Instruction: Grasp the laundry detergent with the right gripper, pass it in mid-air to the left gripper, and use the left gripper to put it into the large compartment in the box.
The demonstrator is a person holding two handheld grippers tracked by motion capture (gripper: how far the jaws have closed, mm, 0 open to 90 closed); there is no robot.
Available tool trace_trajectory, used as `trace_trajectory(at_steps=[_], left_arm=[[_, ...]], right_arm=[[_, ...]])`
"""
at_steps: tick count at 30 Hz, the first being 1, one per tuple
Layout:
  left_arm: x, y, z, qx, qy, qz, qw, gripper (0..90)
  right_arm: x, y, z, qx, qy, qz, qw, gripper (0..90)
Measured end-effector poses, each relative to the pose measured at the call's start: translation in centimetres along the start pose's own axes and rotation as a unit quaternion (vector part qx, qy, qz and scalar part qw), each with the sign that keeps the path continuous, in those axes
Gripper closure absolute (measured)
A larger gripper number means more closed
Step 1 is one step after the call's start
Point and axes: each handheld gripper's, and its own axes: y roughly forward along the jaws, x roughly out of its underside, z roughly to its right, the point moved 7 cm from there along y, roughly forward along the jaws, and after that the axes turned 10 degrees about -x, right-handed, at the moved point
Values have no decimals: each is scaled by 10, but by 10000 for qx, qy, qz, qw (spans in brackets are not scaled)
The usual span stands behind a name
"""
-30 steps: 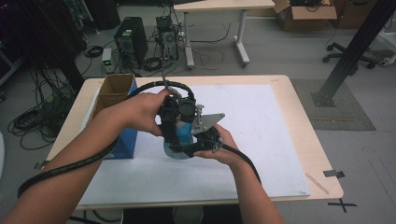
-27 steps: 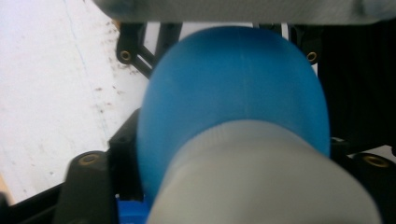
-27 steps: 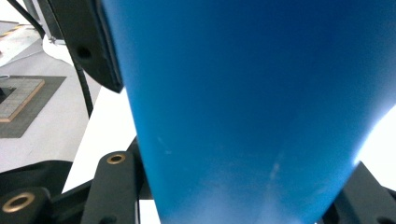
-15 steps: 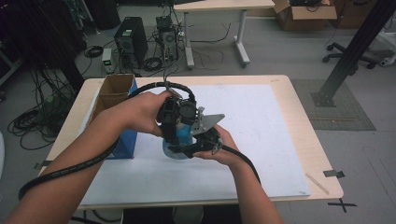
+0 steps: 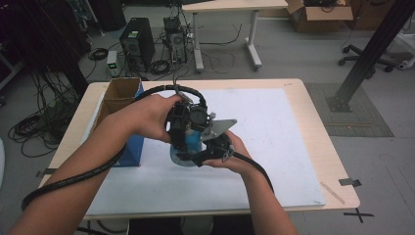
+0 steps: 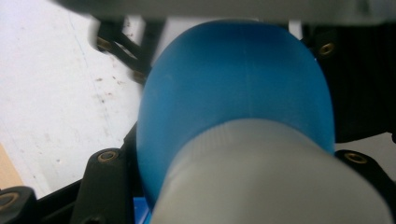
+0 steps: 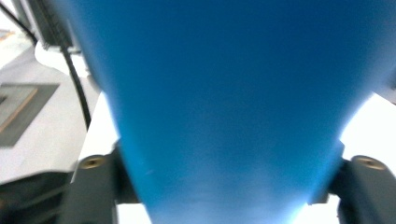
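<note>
Little has moved since the earlier frames: both hands sit at the same spot over the table (image 5: 313, 147), at about 7 o'clock from its centre, and the blue bottle (image 5: 188, 143) stays between them.

Largest to smallest:
- table, white sheet on top, cardboard box (image 5: 120, 95) at its 9 o'clock edge, well apart from the work
- blue bottle, held off the sheet, grey cap (image 6: 275, 179) toward the left gripper's camera
- left gripper (image 5: 183, 129), at 12 o'clock of the bottle, jaws pinching it at the cap end
- right gripper (image 5: 210, 152), at 4 o'clock of the bottle, jaws have just been opening; bottle body (image 7: 233, 107) lies between them, contact not clear

Judgement: hand-over from right to left nearly done; left has taken the grip, right is letting go. Left to do: right withdraws clear, then the bottle gets placed
</note>
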Motion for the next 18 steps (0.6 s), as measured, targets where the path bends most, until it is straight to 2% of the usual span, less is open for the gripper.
trace_trajectory(at_steps=[2, 4, 9, 18], left_arm=[[0, 3, 0, 33, -41, -8, 10000, 412], [0, 3, 0, 20, -55, -1, 10000, 412], [-1, 1, -2, -10, -56, 18, 10000, 412], [-2, -2, -4, 34, -104, 65, 9999, 411]], right_arm=[[0, -4, 1, 76, 37, 22, 10000, 246], [1, -6, 2, 166, 38, 46, 9998, 237], [3, -9, 0, 145, 78, 88, 9998, 211], [4, -12, 1, 250, 113, 207, 9994, 142]])
